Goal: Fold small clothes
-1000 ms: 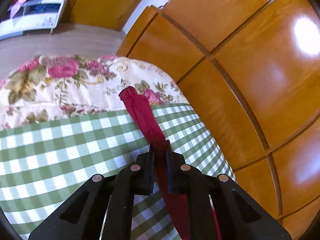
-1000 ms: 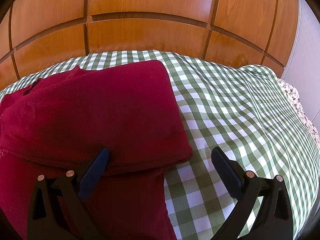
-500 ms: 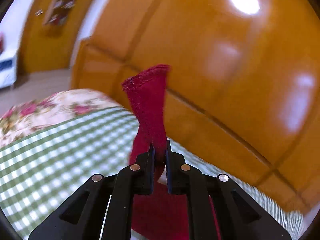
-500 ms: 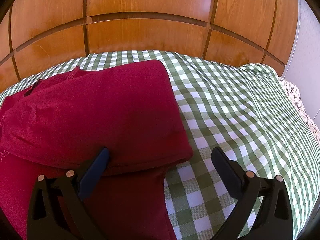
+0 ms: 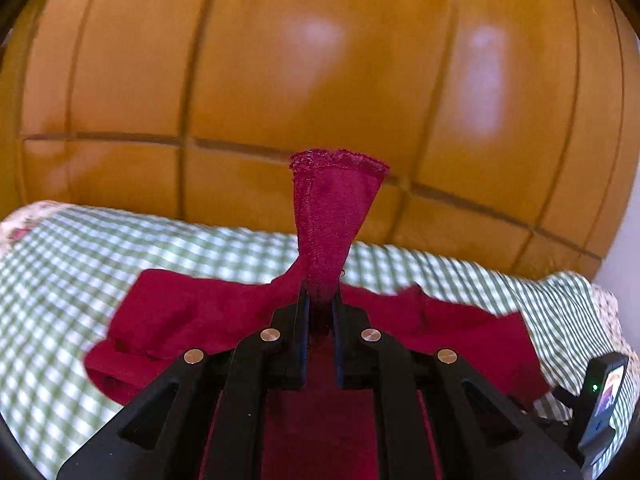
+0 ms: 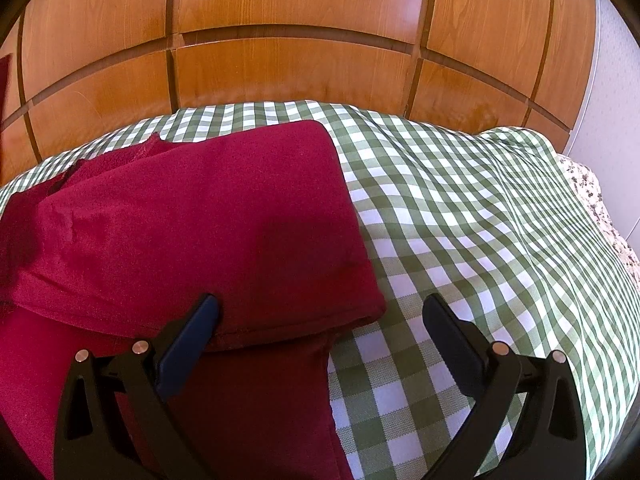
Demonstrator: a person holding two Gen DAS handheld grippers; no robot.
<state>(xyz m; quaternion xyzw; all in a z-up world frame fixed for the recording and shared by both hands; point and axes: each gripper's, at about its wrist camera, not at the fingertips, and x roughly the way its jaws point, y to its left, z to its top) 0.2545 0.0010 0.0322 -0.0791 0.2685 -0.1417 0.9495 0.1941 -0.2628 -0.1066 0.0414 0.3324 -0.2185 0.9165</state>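
There is one dark red garment. It is the only piece of clothing, and both views show the same one. In the left wrist view one end of it sticks up at 12 o'clock from the jaws.

There are two grippers. The left gripper has two fingers. The right gripper has two fingers too.

There is one green and white checked cloth, out at 2 o'clock from the right gripper.

There is one flowery bedcover under it, peeping out at two edges.

There is one wooden wall of panels at 12 o'clock.
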